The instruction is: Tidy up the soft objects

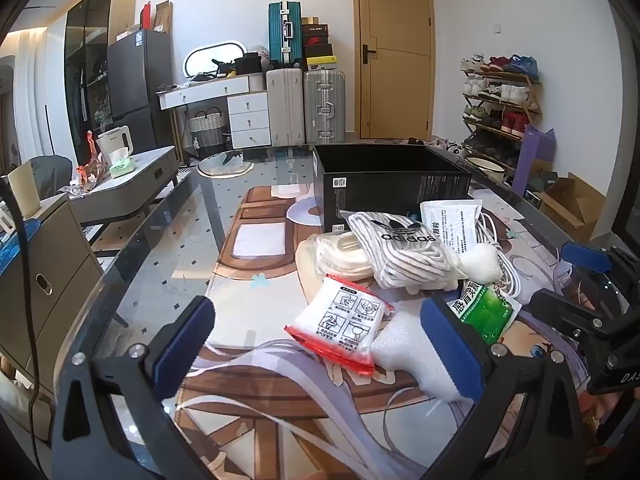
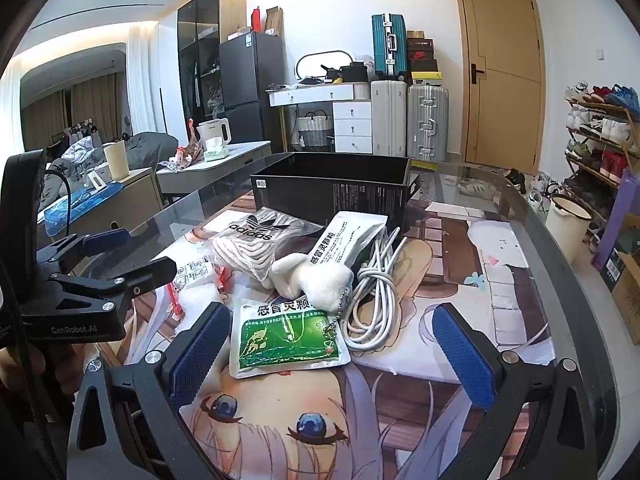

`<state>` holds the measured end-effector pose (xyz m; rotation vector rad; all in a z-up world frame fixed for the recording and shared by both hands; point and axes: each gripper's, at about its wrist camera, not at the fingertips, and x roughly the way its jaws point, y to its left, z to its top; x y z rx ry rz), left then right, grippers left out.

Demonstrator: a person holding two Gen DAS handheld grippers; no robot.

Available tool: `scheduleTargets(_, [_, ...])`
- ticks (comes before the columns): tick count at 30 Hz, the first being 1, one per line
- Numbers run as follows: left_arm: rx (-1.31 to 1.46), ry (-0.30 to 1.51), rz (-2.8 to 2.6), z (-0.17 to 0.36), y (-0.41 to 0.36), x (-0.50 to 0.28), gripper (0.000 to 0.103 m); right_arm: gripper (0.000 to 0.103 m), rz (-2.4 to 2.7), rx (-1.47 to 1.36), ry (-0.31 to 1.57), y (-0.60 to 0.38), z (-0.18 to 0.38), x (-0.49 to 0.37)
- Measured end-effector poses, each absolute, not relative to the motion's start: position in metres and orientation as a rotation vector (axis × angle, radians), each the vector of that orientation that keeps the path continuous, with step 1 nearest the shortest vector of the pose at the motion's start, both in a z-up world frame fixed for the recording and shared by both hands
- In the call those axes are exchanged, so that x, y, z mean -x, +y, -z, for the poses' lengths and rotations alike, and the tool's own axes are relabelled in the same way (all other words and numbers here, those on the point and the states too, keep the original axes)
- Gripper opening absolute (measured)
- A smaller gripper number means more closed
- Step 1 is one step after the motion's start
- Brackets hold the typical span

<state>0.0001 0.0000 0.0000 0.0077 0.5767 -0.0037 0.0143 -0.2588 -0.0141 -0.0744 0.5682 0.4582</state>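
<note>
A pile of soft things lies on the glass table in front of an open black box [image 1: 384, 184] [image 2: 332, 196]. It holds a striped adidas bag [image 1: 404, 252] [image 2: 252, 244], a white plush toy [image 1: 482, 264] [image 2: 316, 280], a green medicine packet [image 1: 486, 312] [image 2: 288, 332], a white packet [image 1: 452, 220] [image 2: 348, 240], a red-edged white packet [image 1: 340, 324], bubble wrap [image 1: 412, 352] and a coiled white cable [image 2: 372, 300]. My left gripper [image 1: 320, 344] is open, with the red-edged packet between its fingers. My right gripper [image 2: 332, 352] is open over the green packet.
An anime-print mat [image 2: 400, 360] covers the glass table [image 1: 160, 248]. A bag of white rope [image 1: 340, 256] lies left of the adidas bag. A side table [image 1: 132, 176] stands at the left, a shoe rack [image 2: 600, 140] at the right, suitcases [image 1: 304, 108] behind.
</note>
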Motion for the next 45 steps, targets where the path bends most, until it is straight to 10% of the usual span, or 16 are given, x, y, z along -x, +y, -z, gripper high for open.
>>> scheduleTargets(45, [0.008, 0.567, 0.019, -0.002, 0.015, 0.000, 0.103, 0.103, -0.459, 0.122, 0.579, -0.251, 0.018, -0.007])
